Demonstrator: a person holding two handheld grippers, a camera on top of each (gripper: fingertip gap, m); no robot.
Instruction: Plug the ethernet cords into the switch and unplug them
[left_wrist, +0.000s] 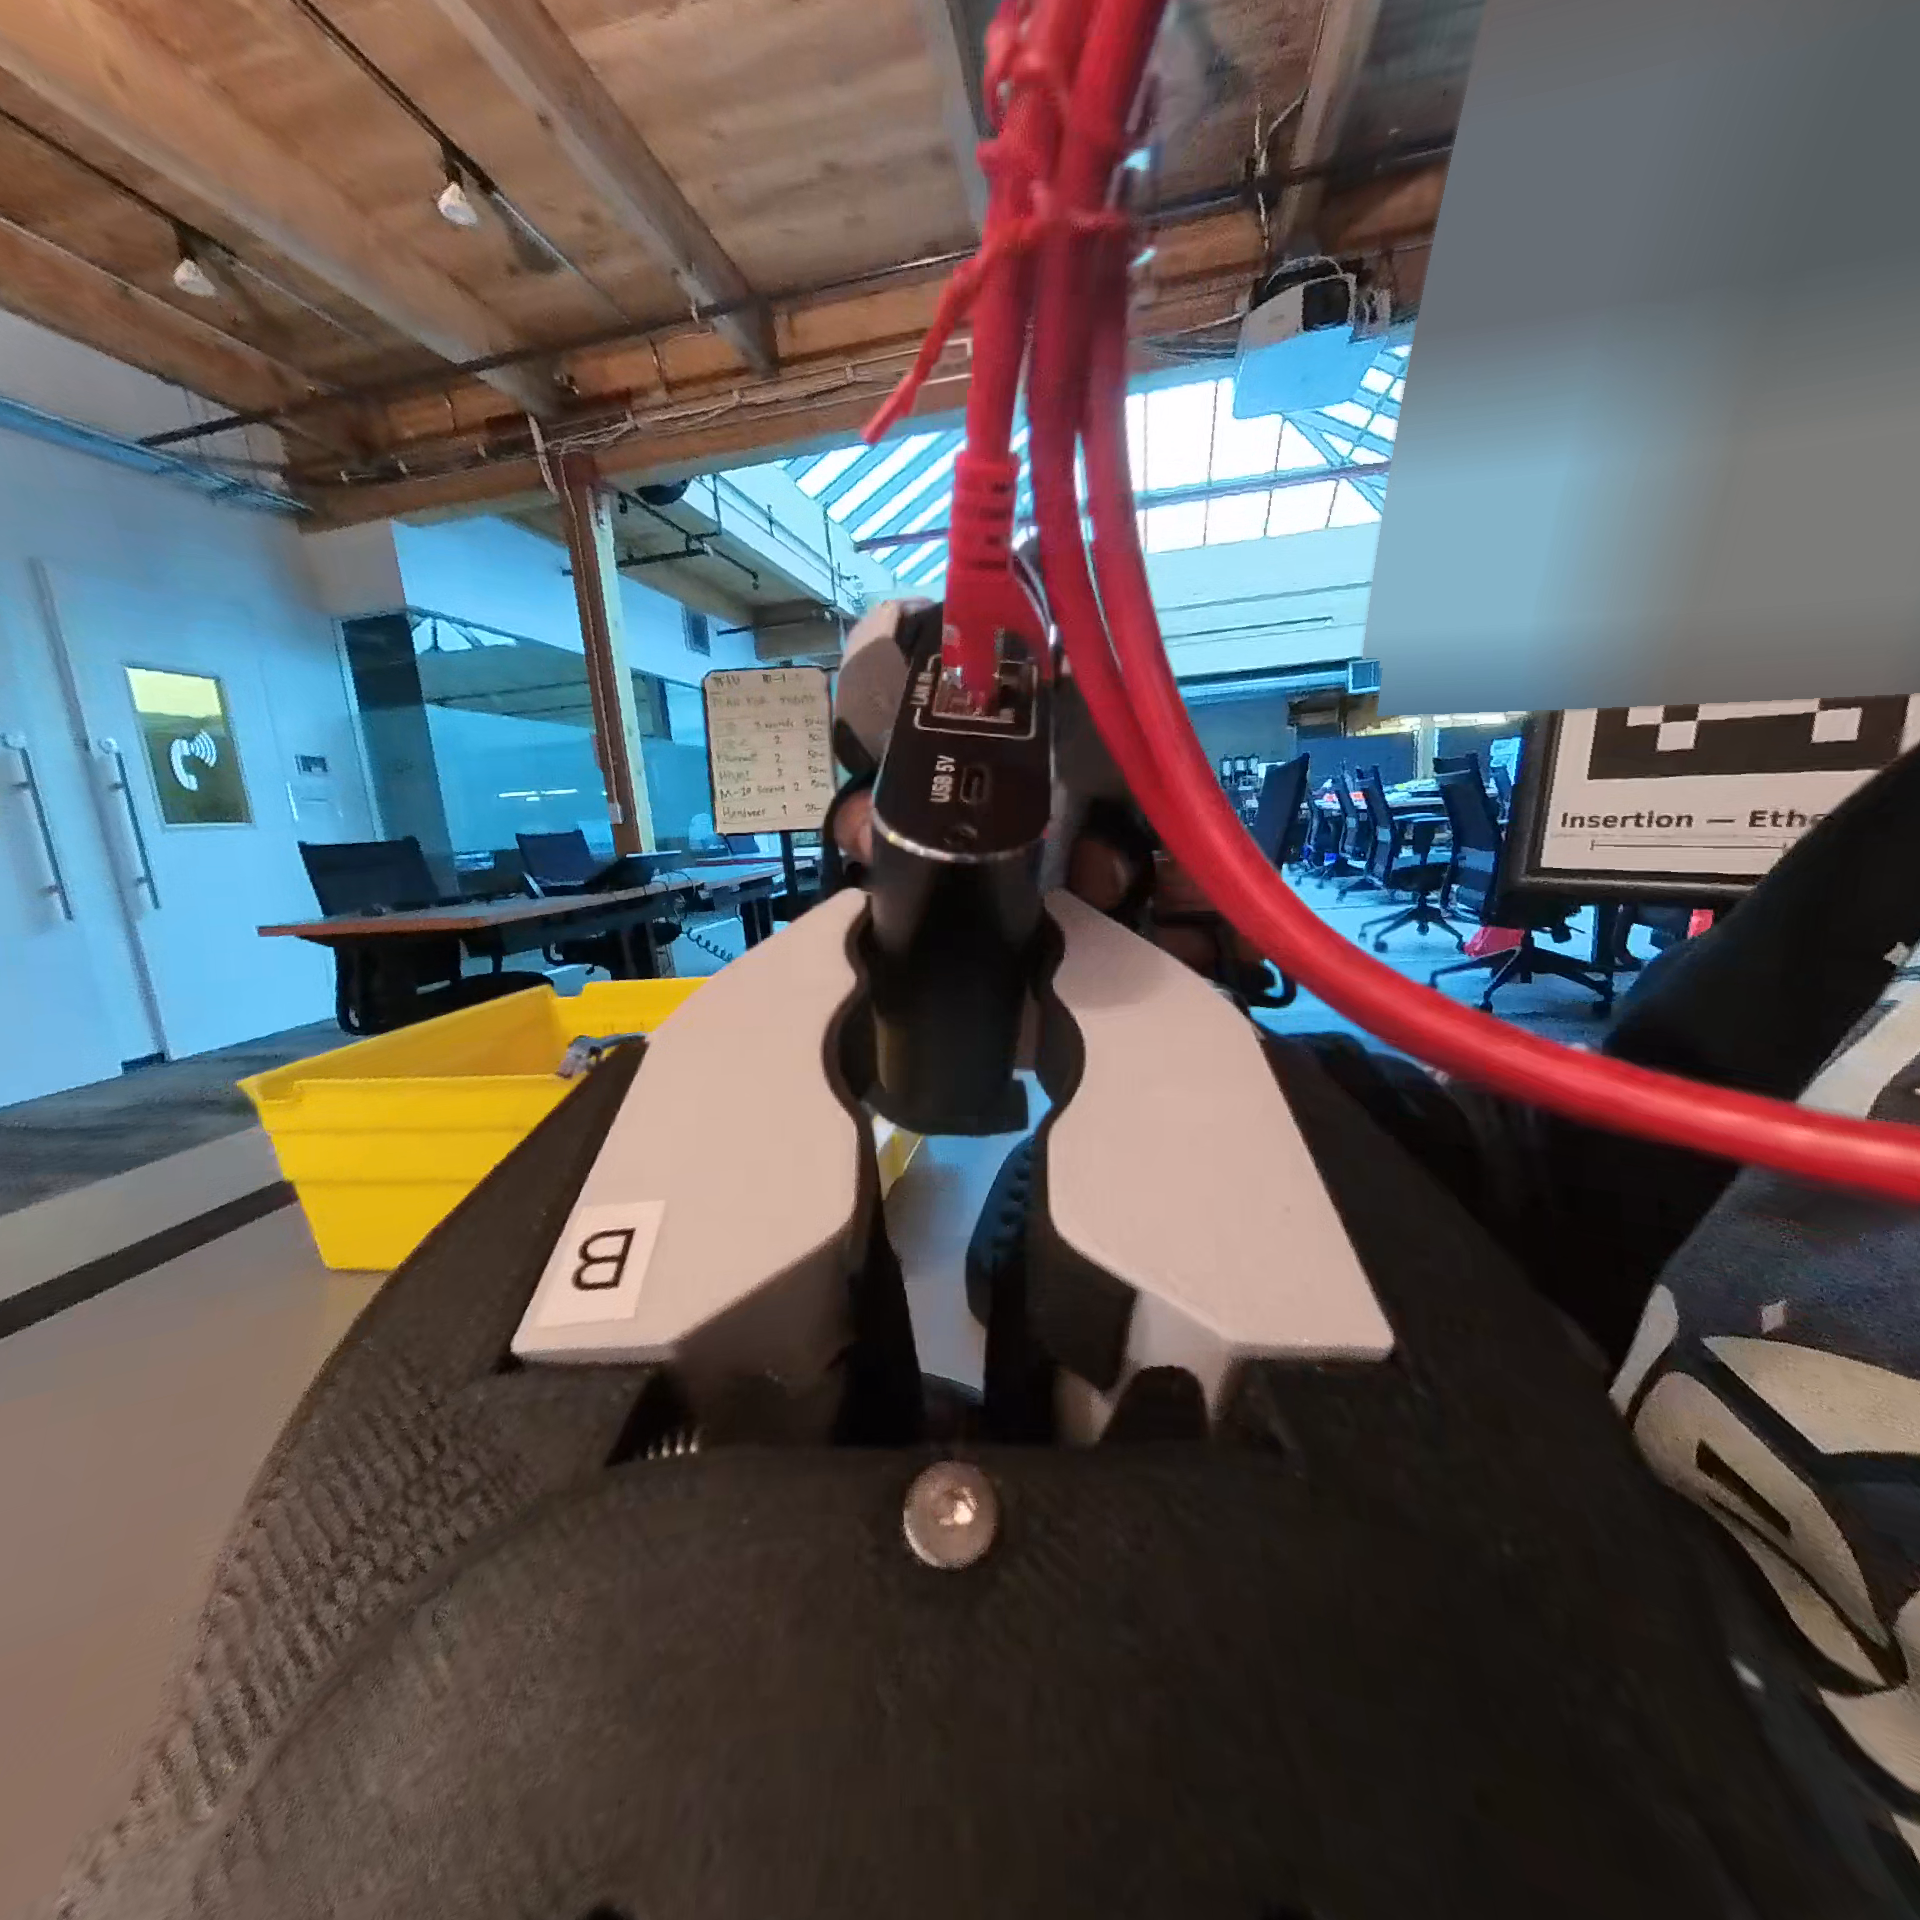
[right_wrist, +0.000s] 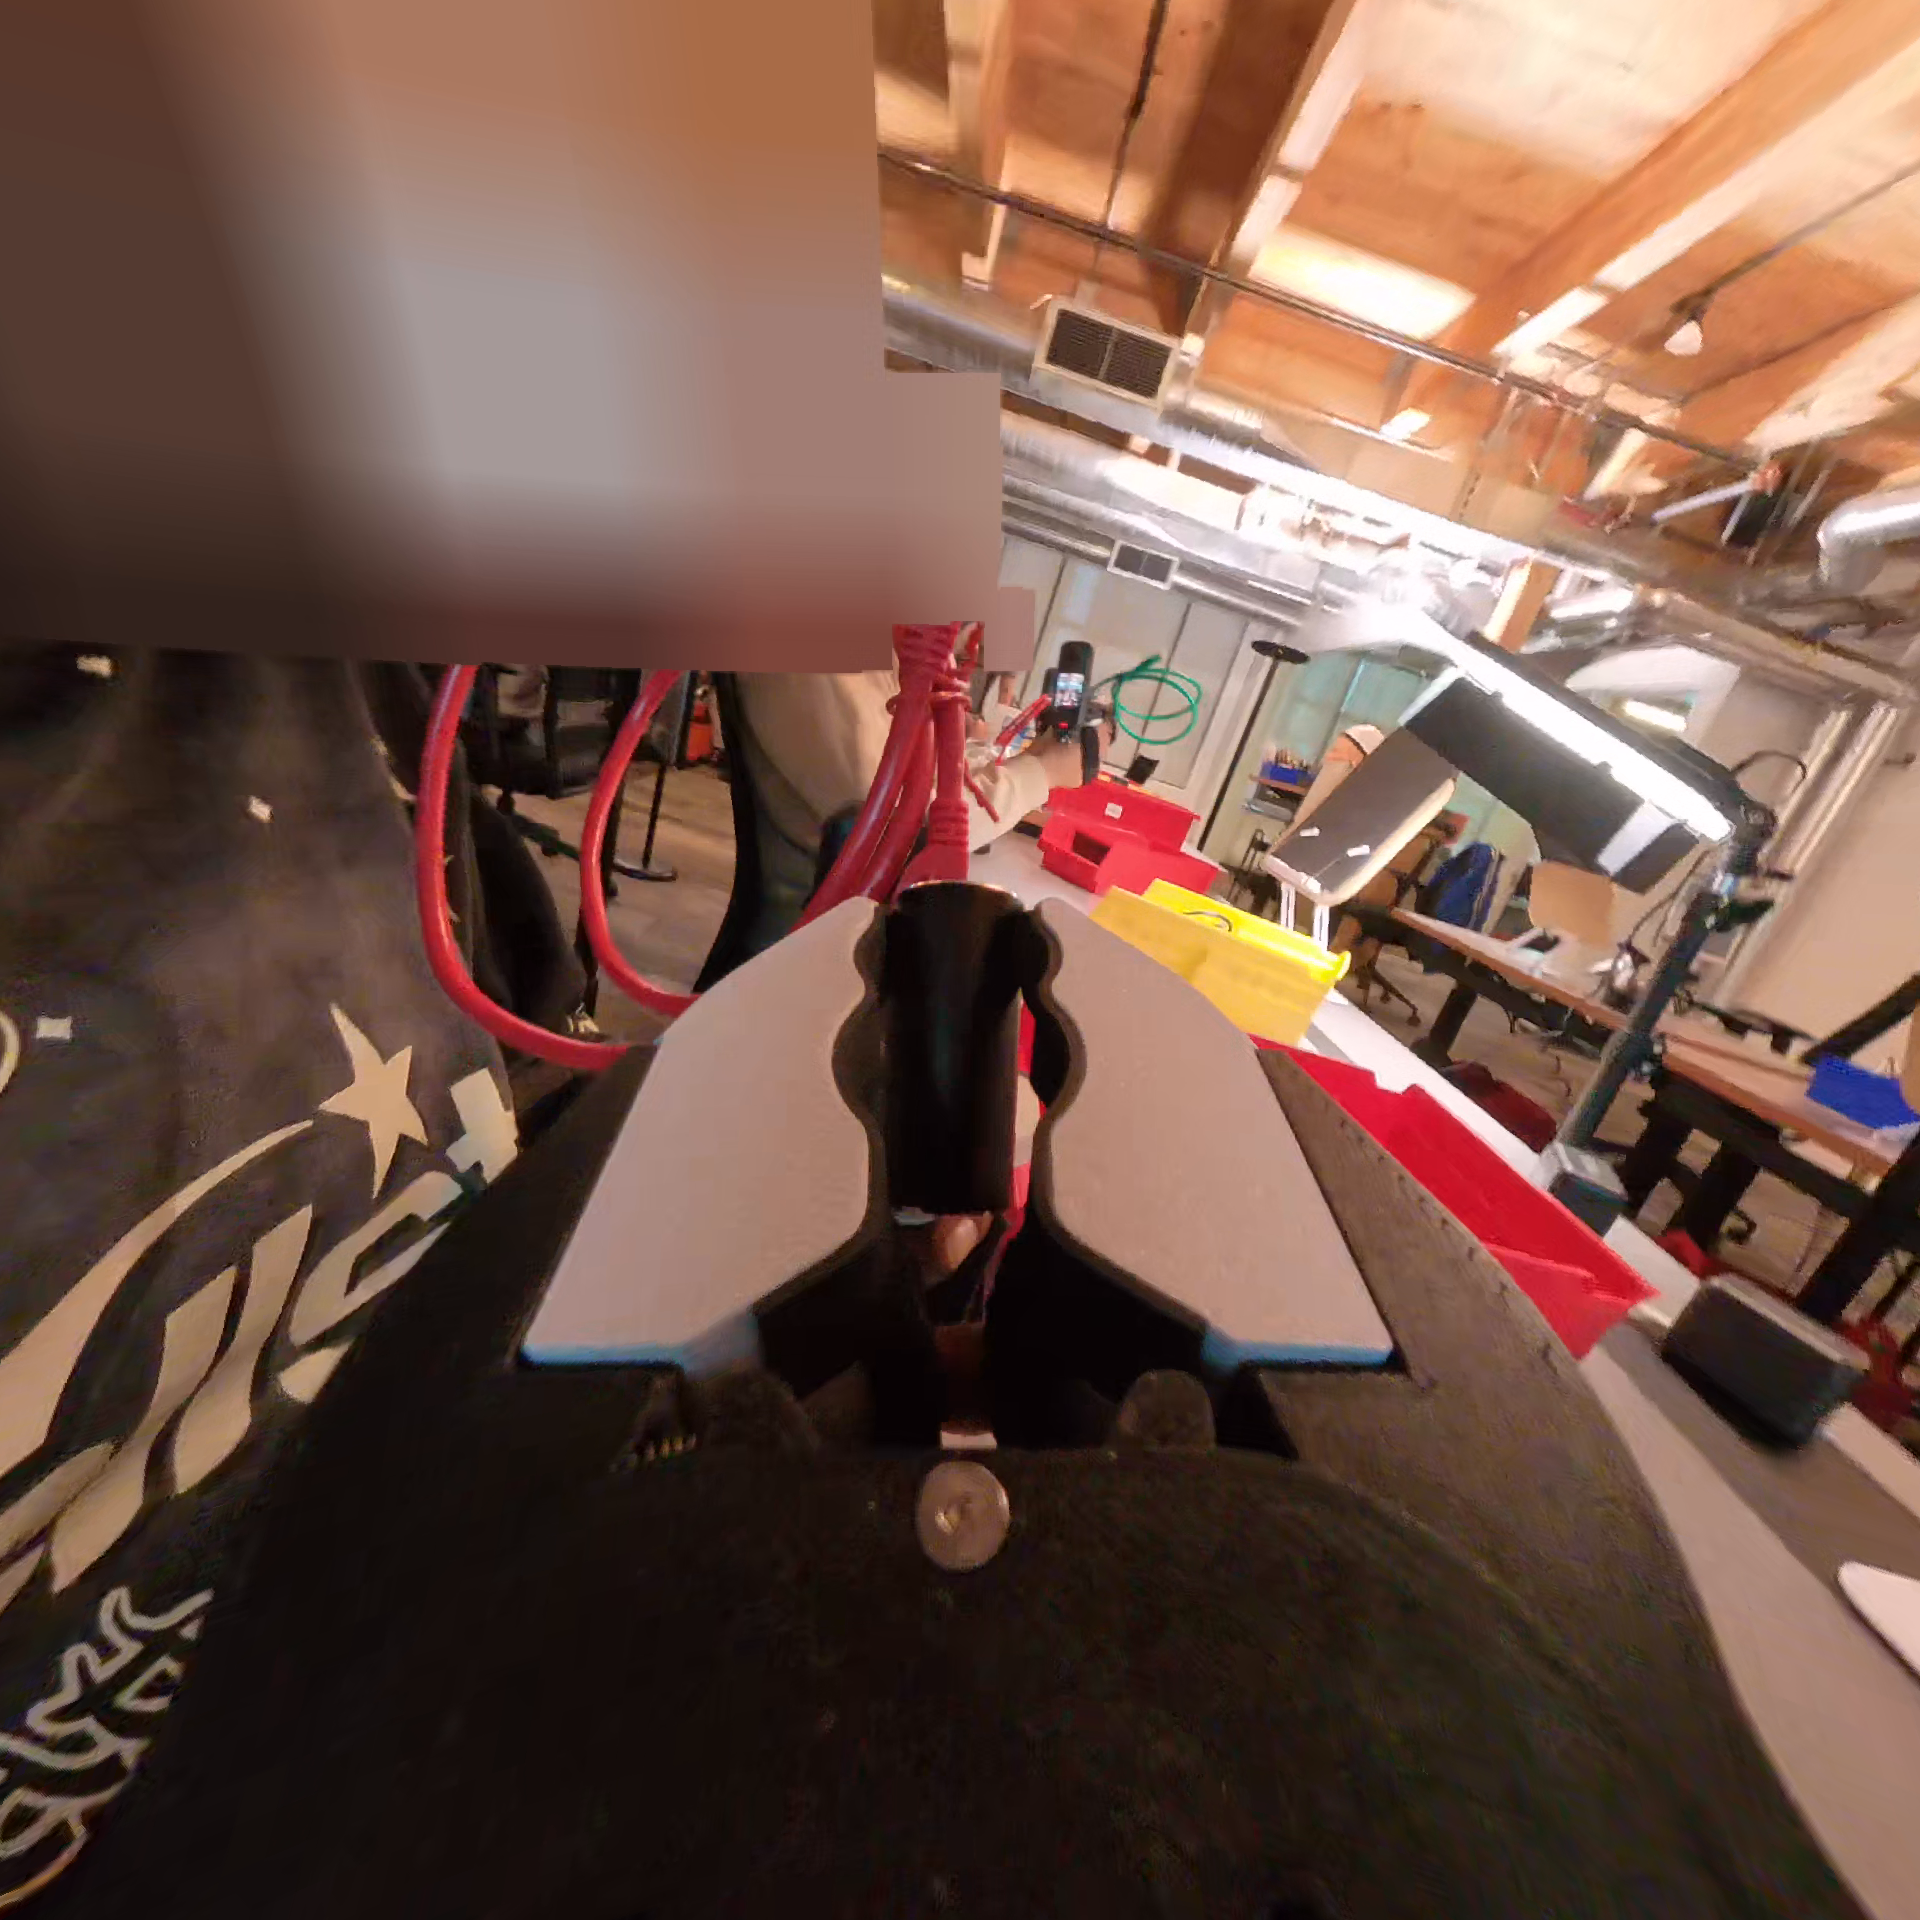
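Left tongs: the grey, wavy-edged plastic fingers of the left gripper (left_wrist: 951, 1013) pinch the small black, smooth-cased switch (left_wrist: 961, 831) by its lower body, holding it up off the table with its port face tipped toward the camera.
Right tongs: the right gripper (right_wrist: 956, 1049), same grey plastic on a rough black printed body, is pressed onto a black rounded casing (right_wrist: 948, 1049); it looks like the same switch from the other side, though I cannot be sure.
Cord: the red ribbed rubber boot of the red ethernet cord (left_wrist: 977, 561) comes down from above and its plug sits in the switch's upper port; whether it has latched cannot be told.
Slack: a red cable loop (left_wrist: 1247, 914) sweeps close past the switch, and a knotted red bundle (left_wrist: 1039, 156) hangs above.
Risk, slip: the glossy casing could twist in the scalloped jaws if the plug is pulled off-axis.
Risk, latch: tugging without pressing the clip may strain the plug.
Risk, snag: the loop could catch a finger.
Beyond: a yellow plastic bin (left_wrist: 416, 1132) sits on the pale table (left_wrist: 156, 1403).
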